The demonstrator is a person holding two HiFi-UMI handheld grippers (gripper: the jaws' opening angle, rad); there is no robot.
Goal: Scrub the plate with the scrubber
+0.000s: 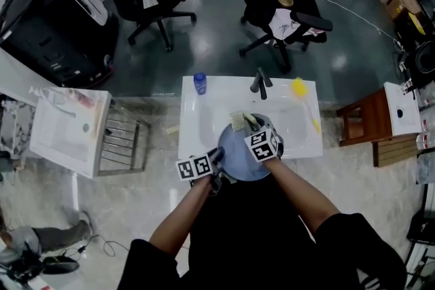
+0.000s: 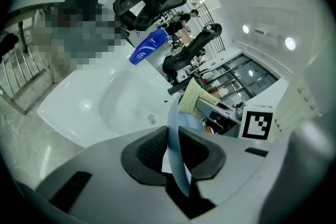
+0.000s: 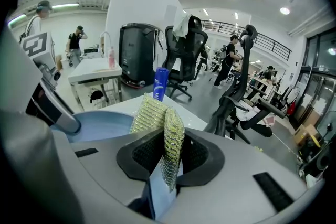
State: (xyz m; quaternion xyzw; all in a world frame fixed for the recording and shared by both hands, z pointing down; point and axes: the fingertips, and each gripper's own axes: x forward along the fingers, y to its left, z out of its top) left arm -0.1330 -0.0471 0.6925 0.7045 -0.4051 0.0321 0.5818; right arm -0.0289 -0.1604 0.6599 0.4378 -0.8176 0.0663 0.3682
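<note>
While the blue plate (image 1: 238,159) hangs tilted over the white sink (image 1: 204,120) in the head view, the left tool (image 1: 216,161) has it by the near-left rim. The right tool (image 1: 249,125) brings the scrubber (image 1: 238,120) to the plate's far edge.

From the left gripper view, the left tool's jaws are clamped on the thin rim, seen edge-on between the dark pads. The scrubber rests against the far rim.

From the right gripper view, the right tool's jaws are closed on the folded yellow-green mesh scrubber, whose free end sticks out past the pads. The plate's face lies just below and to the left.

Scrubbing well probably calls for a firm left clamp so the plate cannot pivot. Only the protruding mesh should press on the face, never the hard tips. Strokes likely run from the far rim toward the centre, above the basin.
</note>
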